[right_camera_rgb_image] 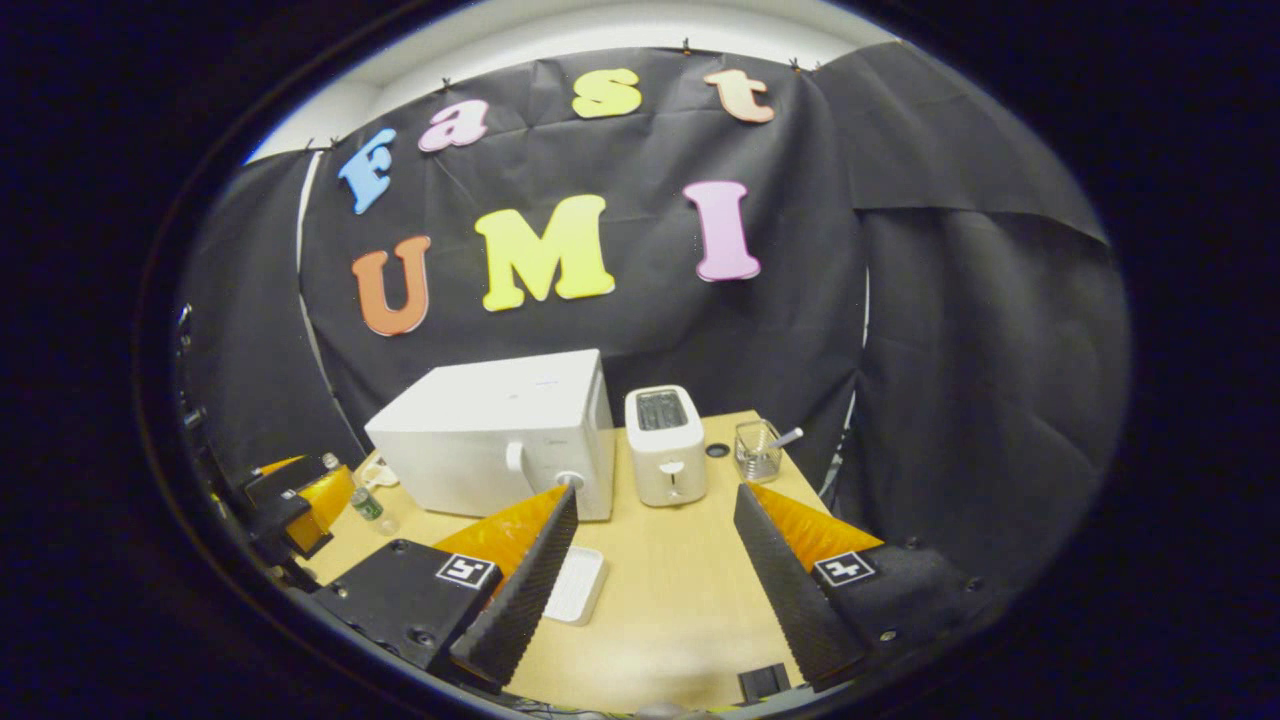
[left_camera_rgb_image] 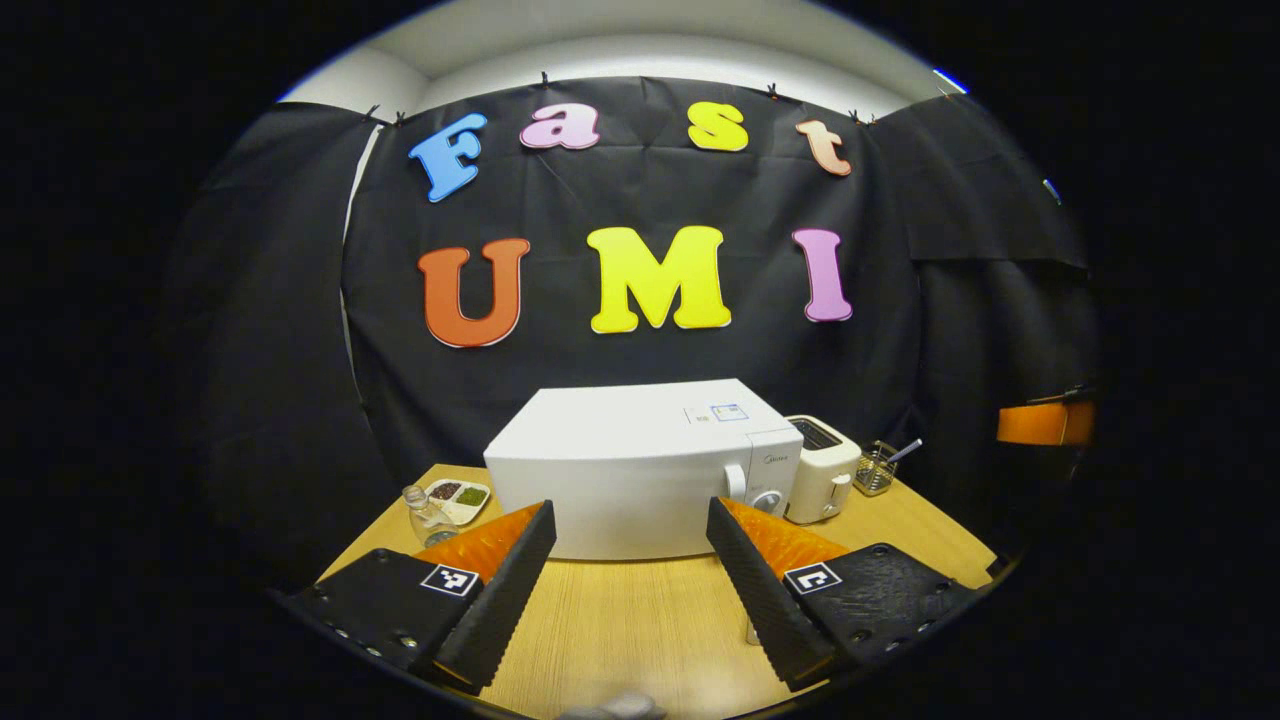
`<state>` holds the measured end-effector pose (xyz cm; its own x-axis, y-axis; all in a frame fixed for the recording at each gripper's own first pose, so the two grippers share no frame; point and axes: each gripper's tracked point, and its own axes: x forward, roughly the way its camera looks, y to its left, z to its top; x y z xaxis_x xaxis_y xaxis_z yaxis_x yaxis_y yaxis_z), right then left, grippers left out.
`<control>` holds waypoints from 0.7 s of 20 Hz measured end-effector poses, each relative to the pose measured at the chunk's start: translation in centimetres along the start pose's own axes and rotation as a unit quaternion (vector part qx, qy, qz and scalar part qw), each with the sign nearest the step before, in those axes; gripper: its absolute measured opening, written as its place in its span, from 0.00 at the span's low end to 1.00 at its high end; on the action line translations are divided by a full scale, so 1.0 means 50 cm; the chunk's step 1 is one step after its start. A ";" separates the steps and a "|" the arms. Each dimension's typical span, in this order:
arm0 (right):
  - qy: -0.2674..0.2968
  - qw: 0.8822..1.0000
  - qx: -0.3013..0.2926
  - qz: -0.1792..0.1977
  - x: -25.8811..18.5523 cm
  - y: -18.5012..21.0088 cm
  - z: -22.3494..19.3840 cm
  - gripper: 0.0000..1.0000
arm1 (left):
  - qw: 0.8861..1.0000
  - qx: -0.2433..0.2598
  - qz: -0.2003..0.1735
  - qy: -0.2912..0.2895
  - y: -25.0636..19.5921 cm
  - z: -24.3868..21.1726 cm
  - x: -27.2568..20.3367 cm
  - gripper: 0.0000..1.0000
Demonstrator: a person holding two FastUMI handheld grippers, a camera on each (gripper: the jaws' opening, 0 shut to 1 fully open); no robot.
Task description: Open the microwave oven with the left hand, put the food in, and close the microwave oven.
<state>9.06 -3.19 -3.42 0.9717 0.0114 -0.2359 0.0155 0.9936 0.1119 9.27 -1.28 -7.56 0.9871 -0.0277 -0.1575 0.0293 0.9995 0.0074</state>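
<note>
Wooden table (left_camera_rgb_image: 640,620), closed microwave (left_camera_rgb_image: 620,490) at back, bare front strip, both grippers released

Each tool (left_camera_rgb_image: 630,530) (right_camera_rgb_image: 655,515) has ridged wedge fingers, orange inner bodies, screw-studded mounts bearing square black-and-white markers.

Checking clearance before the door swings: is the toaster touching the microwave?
Apart. In the right gripper view a narrow strip of table shows between the toaster and the microwave, which stand side by side.
</note>
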 end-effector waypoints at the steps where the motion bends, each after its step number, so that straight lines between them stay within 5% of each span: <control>1: -0.012 1.000 -0.003 0.007 -0.003 0.020 0.021 1.00 | 1.000 0.002 0.001 -0.011 0.006 0.027 -0.017 0.95; 4: -0.048 0.998 -0.004 0.027 -0.013 0.074 0.083 1.00 | 0.999 0.013 0.014 -0.037 0.035 0.102 -0.054 0.95; 5: -0.062 0.998 -0.005 0.031 -0.019 0.089 0.108 0.91 | 0.999 0.005 0.016 -0.042 0.044 0.122 -0.064 0.95; 7: -0.087 0.996 -0.007 0.036 -0.034 0.109 0.147 1.00 | 0.998 -0.008 0.020 -0.054 0.060 0.158 -0.081 0.95; 9: -0.100 0.994 -0.010 0.042 -0.046 0.131 0.166 0.90 | 0.997 -0.010 0.028 -0.066 0.082 0.181 -0.088 0.95; 13: -0.111 0.992 -0.022 0.047 -0.064 0.163 0.185 1.00 | 0.997 -0.016 0.031 -0.069 0.096 0.196 -0.095 0.95; 14: -0.110 0.992 -0.022 0.050 -0.068 0.170 0.186 0.91 | 0.997 -0.014 0.030 -0.070 0.101 0.198 -0.095 0.95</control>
<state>8.07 4.16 7.32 0.9959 0.0895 -0.0086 -0.0885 0.9928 0.0809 6.28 3.76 3.02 0.9993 0.0333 -0.0179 -0.0336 0.9993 -0.0158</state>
